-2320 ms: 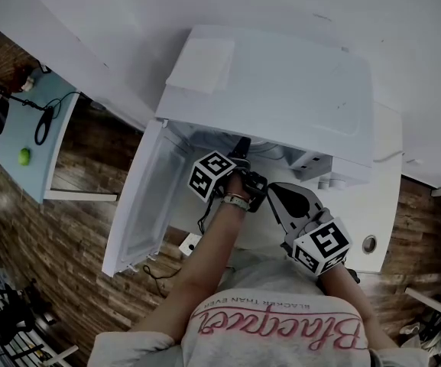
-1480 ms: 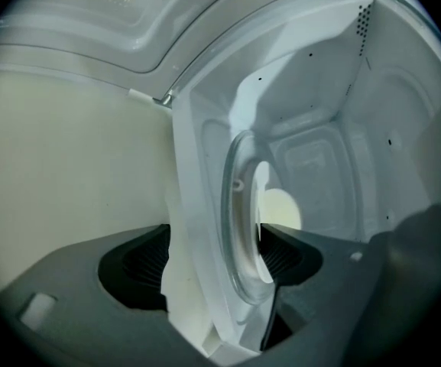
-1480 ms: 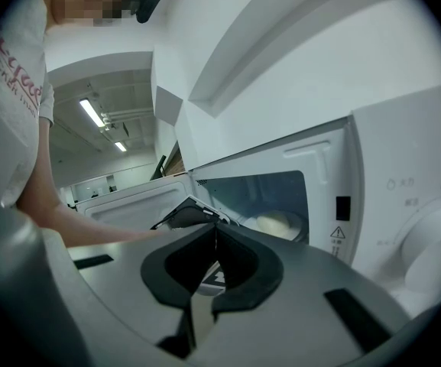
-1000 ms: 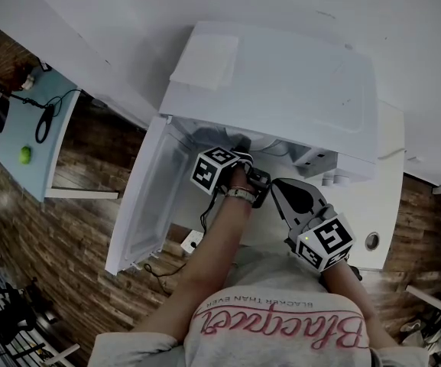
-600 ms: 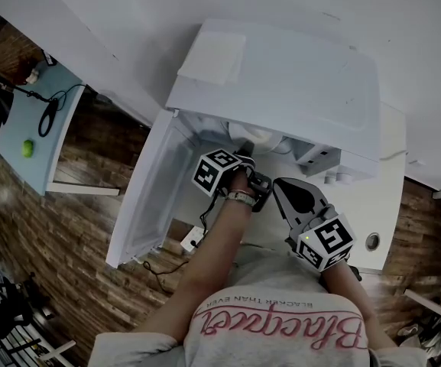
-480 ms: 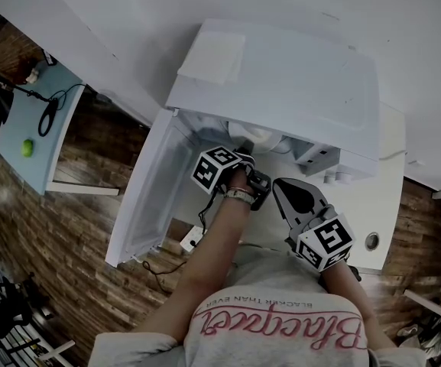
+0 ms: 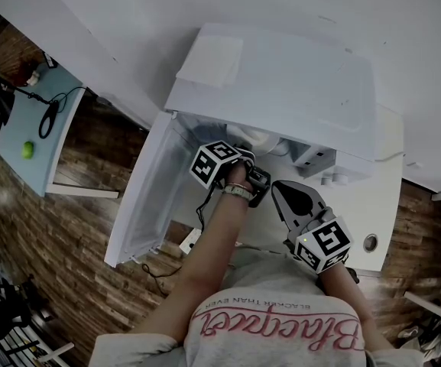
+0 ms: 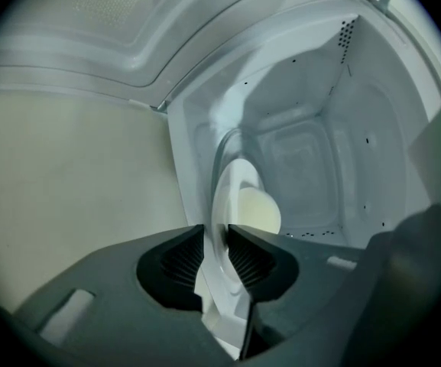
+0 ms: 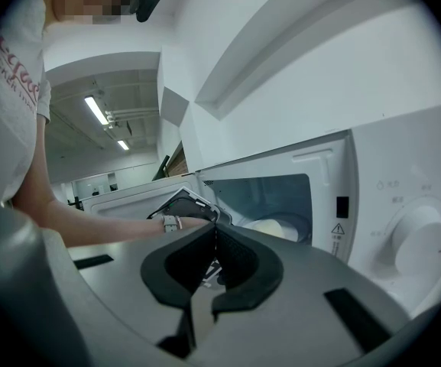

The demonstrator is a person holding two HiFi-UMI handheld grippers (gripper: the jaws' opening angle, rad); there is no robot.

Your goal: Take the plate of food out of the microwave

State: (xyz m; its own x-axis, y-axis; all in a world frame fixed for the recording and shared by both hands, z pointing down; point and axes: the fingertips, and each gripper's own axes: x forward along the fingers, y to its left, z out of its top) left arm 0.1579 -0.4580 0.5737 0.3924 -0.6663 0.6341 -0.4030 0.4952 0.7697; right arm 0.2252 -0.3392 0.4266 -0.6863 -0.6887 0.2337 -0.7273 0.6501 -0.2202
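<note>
The white microwave (image 7: 281,90) stands with its door (image 7: 147,197) swung open to the left. Inside, a white plate (image 8: 231,193) carries a pale round piece of food (image 8: 260,211). My left gripper (image 8: 216,239) reaches into the cavity. Its jaws are closing, and the pads sit on both sides of the plate's near rim. In the head view the left gripper (image 7: 239,147) is at the opening, with the plate (image 7: 264,138) just beyond it. My right gripper (image 7: 280,192) waits outside, in front of the microwave, shut on nothing. The right gripper view shows the plate (image 9: 277,226) through the opening.
A folded white sheet (image 7: 209,61) lies on the microwave's top. The control dial (image 9: 417,239) is at the microwave's right. The open door blocks the left side. A pale blue table (image 7: 29,121) with a green ball (image 7: 27,150) stands far left, over wooden floor.
The left gripper has pushed a little deeper into the microwave. The right gripper has stayed where it was.
</note>
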